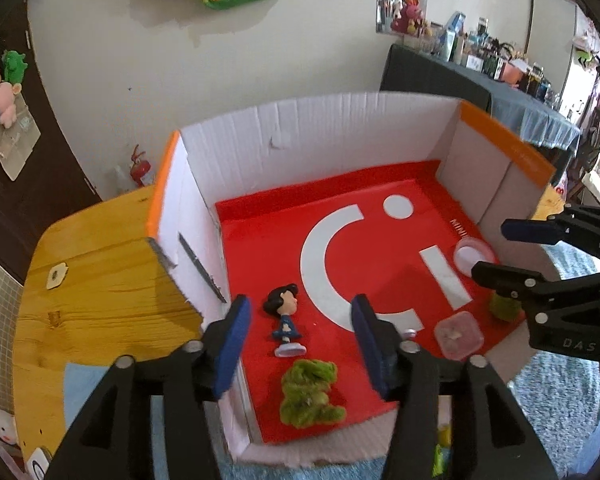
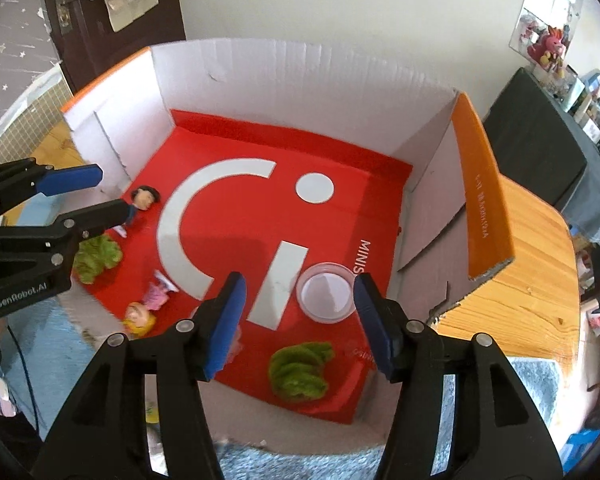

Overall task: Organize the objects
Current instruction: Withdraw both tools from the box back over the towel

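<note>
Left wrist view: left gripper [image 1: 298,344] spread and empty above the box [image 1: 320,128]; dark-haired figurine [image 1: 285,322] and green tuft [image 1: 310,394] lie between its fingers. Right wrist view: right gripper [image 2: 298,322] spread, empty, round dish [image 2: 326,293] between its fingers; only here a blond figurine [image 2: 140,316] shows, left

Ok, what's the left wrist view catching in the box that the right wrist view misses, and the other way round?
Only the left wrist view shows the square clear container. Only the right wrist view shows the blonde figure, lying on its side. Both show the red sheet lining the box, the dark-haired figure lying down, the round clear dish, two green fuzzy clumps, and both grippers, left and right, open and empty.
</note>
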{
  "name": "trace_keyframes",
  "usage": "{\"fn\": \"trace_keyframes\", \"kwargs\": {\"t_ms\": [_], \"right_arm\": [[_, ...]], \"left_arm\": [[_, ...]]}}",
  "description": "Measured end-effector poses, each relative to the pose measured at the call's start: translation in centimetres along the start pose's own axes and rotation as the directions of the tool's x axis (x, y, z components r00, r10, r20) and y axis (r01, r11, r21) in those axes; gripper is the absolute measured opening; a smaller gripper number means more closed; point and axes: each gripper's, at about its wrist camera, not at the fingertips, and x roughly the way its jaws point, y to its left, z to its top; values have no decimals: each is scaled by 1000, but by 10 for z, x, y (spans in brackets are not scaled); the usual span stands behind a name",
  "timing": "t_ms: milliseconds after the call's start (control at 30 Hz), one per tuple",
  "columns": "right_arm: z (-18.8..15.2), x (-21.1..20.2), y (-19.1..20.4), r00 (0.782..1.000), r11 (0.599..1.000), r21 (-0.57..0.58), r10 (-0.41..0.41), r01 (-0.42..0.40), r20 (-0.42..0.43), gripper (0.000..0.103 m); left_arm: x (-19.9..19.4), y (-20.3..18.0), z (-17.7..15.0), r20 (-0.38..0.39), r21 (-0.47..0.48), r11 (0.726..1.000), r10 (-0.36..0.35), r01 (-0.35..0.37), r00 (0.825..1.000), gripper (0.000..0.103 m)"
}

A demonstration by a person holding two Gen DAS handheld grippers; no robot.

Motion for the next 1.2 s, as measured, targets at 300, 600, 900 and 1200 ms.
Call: {"fn": "trace_keyframes", "kwargs": {"t_ms": [300, 600, 900, 1200], "right_arm": [[14, -3, 14, 994, 999, 29, 16, -19, 111, 70], [-11, -42, 24, 978, 999, 41, -5, -4, 209, 80], [-38, -64, 31, 962, 997, 81, -18, -4, 272, 84], [-67, -75, 37, 942, 992, 125, -42, 1, 332, 92]], "left_arm": [[-38, -9, -7, 94, -61, 997, -34, 40, 995, 71], [-85, -15, -27, 196, -84, 996, -22, 39, 980, 88], [-111, -19, -56, 253, -117, 993, -1, 32, 967, 97], [-115, -21, -84, 265, -170, 985, 7, 39, 964, 101]]}}
